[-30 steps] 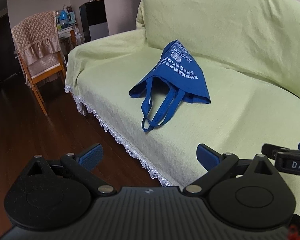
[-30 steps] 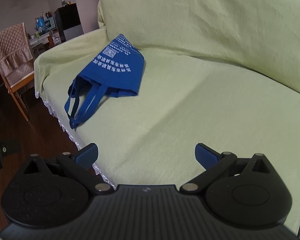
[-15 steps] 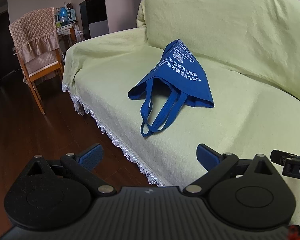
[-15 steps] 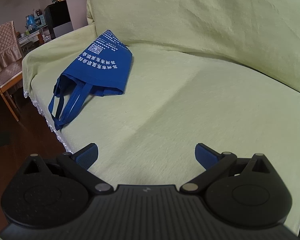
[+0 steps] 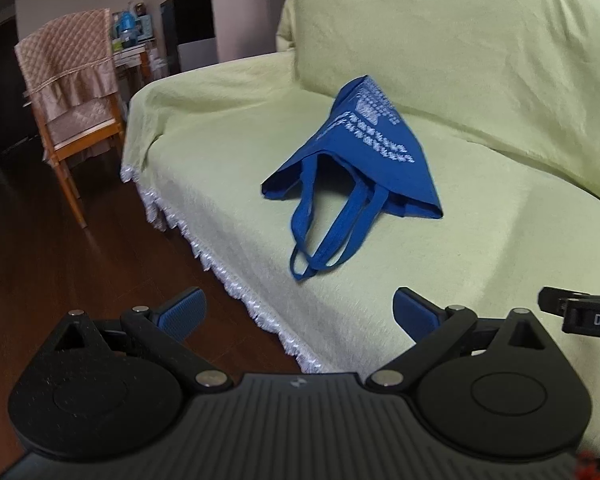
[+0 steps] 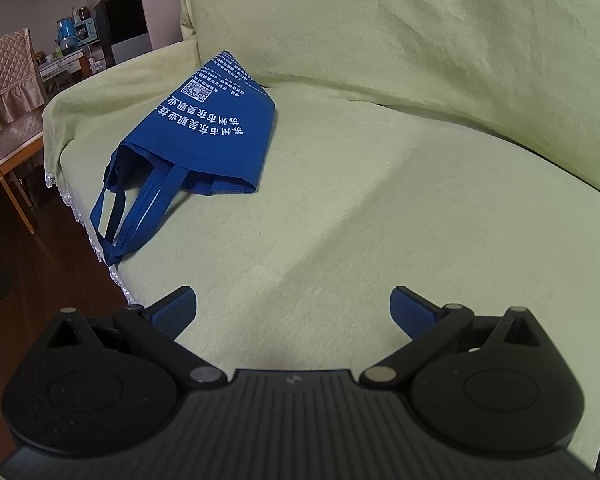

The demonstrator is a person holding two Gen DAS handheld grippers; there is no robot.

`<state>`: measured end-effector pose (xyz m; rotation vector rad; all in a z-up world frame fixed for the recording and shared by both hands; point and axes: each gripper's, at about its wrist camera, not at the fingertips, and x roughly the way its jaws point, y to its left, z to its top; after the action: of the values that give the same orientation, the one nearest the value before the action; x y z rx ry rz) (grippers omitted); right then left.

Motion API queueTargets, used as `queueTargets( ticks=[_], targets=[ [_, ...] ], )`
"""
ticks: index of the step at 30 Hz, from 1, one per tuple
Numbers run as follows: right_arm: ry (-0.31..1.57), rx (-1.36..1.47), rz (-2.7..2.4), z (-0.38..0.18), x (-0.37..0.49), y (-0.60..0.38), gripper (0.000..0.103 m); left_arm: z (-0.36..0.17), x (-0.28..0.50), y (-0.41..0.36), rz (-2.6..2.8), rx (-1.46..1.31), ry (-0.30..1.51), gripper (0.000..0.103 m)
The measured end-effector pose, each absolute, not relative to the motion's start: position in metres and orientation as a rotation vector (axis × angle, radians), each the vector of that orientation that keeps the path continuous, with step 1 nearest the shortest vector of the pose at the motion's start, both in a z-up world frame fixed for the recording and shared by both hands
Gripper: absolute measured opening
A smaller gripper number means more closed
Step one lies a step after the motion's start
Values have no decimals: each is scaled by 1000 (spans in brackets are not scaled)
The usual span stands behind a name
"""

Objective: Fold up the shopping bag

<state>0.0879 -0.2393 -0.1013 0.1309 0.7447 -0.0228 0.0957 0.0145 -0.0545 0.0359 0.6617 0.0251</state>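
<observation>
The blue bag (image 5: pixel 364 152) is laid on the sofa (image 5: pixel 480 240), mouth open, handles (image 5: pixel 328 232) loose. It looks soft and light. Both tools, left (image 5: pixel 298 308) and right (image 6: pixel 292 304), are held wide open, empty. Corners could be pinched.

Both wrist cameras looked forward and slightly down over their spread fingers at the sofa (image 5: pixel 480 240). The left view hung off its front edge, the right above the seat. Both shared the blue bag (image 5: pixel 364 160) (image 6: pixel 204 136), toward 12 and 10 o'clock.
</observation>
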Motion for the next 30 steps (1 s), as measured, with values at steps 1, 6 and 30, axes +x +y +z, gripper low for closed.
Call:
queueTargets(
  ticks=[1, 6, 30],
  targets=[
    [747, 129, -16, -103, 88, -240, 102, -56, 99, 17, 12, 39, 654, 101],
    [711, 46, 23, -111, 95, -236, 102, -79, 120, 21, -7, 78, 709, 101],
    [511, -361, 134, -186, 232, -188, 39, -145, 336, 108, 115, 186, 557, 89]
  ],
)
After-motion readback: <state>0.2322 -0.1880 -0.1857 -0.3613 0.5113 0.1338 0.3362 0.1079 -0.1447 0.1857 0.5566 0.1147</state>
